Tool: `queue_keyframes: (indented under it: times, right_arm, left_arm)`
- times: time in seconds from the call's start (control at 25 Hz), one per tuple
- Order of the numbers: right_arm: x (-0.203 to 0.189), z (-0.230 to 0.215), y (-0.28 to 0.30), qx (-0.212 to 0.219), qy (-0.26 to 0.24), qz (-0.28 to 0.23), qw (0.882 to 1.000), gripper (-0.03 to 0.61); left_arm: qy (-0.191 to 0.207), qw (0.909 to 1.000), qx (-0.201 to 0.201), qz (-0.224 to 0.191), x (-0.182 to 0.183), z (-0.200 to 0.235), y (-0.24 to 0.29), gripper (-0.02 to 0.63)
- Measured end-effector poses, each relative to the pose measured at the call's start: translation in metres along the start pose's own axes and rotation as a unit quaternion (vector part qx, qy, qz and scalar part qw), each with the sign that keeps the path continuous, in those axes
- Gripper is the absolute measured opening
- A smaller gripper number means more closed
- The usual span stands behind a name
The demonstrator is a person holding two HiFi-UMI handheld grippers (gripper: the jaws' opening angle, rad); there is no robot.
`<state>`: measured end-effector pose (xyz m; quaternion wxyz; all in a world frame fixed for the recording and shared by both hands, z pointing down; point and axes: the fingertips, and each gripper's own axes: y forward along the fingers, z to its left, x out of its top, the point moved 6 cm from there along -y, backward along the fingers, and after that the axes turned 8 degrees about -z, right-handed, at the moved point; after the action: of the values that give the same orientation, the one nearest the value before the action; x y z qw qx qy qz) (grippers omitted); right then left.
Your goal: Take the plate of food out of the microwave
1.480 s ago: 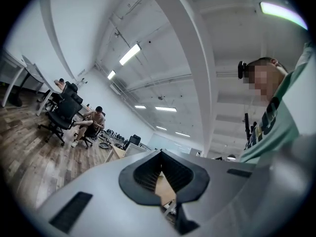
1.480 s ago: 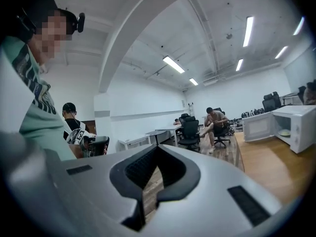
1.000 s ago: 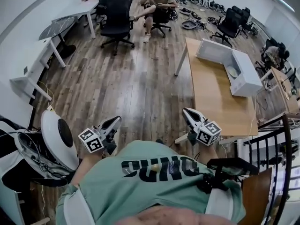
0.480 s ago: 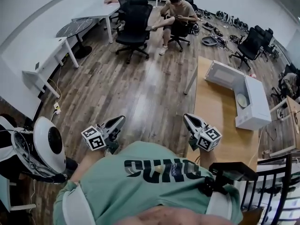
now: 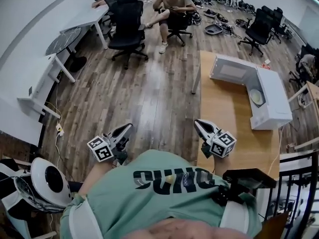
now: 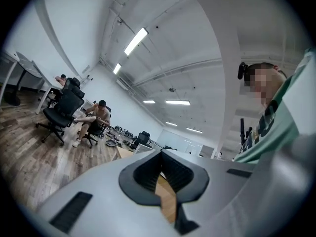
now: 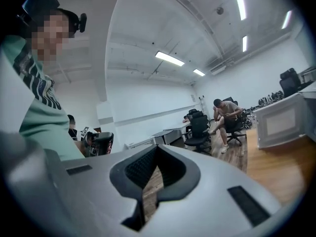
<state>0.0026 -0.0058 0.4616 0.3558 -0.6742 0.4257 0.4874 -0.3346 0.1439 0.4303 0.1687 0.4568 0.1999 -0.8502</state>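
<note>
The plate (image 5: 257,96) lies inside the open microwave (image 5: 273,86) on the far part of the wooden table (image 5: 224,123) — probably stiff, smooth and breakable, so pinch its near rim and keep it level. The left gripper (image 5: 125,128) and right gripper (image 5: 199,125) are both closed on nothing, well apart from it — only the swung-out door (image 5: 232,69) crowds the opening, and the office chairs (image 5: 124,19) stand far off.

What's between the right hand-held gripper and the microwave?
Nothing stands there. The head view shows only bare wooden table between the right hand-held gripper and the microwave.
</note>
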Motion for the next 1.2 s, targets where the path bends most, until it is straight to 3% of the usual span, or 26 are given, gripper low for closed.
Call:
queue_keyframes:
  times: [0.24,0.72,1.0,1.2]
  right_arm:
    - [0.005,-0.021,0.042,-0.041,-0.013,0.004,0.999,0.006]
    - [0.041,-0.038,0.18,-0.144,-0.037,-0.055,0.987,0.006]
    - [0.032,-0.059,0.206,-0.192,-0.027,-0.045,0.98,0.006]
    - [0.04,-0.092,0.208,-0.212,-0.024,-0.045,0.976,0.006]
  left_arm:
    - [-0.027,0.9987,-0.041,0.012,0.014,0.066,0.035,0.003]
    - [-0.029,0.9889,-0.139,0.044,0.12,0.235,0.099,0.003]
    - [-0.056,0.9828,-0.163,0.066,0.126,0.293,0.133,0.003]
    - [-0.069,0.9783,-0.176,0.085,0.118,0.309,0.174,0.003]
